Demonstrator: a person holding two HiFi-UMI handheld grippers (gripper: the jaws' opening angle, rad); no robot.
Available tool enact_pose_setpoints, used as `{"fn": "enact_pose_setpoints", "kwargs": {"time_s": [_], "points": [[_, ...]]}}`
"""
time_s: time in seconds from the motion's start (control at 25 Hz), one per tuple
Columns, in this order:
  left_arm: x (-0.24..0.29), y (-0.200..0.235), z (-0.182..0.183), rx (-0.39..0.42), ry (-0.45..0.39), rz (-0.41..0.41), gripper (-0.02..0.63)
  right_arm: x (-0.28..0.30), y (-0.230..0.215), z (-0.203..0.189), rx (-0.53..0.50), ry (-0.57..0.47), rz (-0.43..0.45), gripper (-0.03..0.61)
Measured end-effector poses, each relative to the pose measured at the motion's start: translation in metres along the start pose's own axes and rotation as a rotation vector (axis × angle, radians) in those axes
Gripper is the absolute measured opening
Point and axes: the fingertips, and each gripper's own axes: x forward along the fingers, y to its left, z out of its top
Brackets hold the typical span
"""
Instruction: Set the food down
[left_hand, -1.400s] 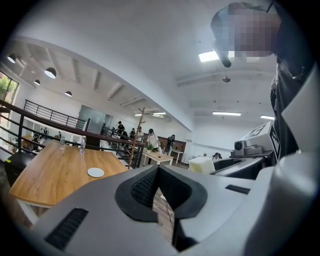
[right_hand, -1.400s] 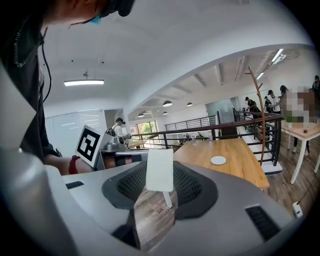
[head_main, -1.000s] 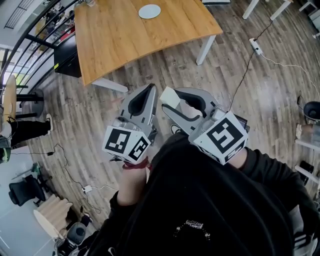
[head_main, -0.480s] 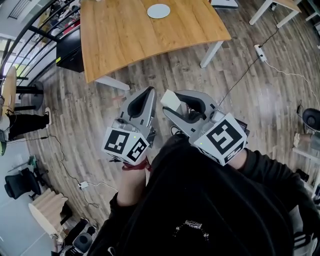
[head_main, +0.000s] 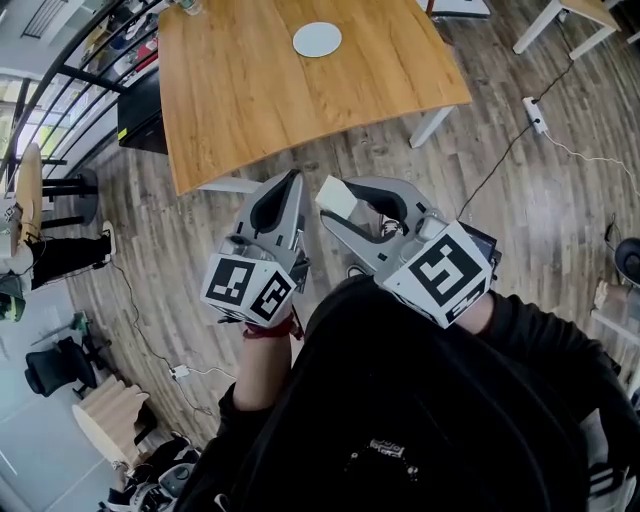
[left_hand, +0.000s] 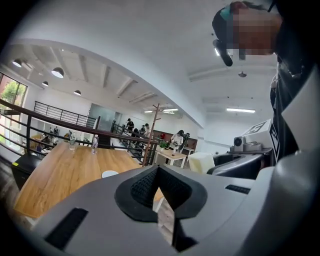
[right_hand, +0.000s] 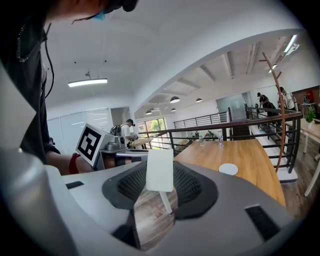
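- Food (head_main: 336, 194), a pale block, is pinched at the tips of the right hand-held gripper (head_main: 343, 199) in the head view, above the wooden floor (head_main: 180, 230), short of the surface (head_main: 250, 100).
- Left gripper view: the left hand-held gripper (left_hand: 158, 169) is clenched, its tips meeting on nothing.
- Right gripper view: both pads grasp the block, standing upright between them.

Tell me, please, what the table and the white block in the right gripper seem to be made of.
The table: wood or wood veneer, smooth satin finish, visible grain. The white block: likely foam or soft plastic, matte, uniform, no sheen; uncertain.
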Motion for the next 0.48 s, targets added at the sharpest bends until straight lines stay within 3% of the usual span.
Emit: {"fn": "enact_pose_setpoints", "kwargs": {"time_s": [0.48], "points": [[0.087, 0.005, 0.029, 0.000, 0.006, 0.024, 0.006, 0.003, -0.093, 0.023, 0.042, -0.021, 0.040, 0.172]]}}
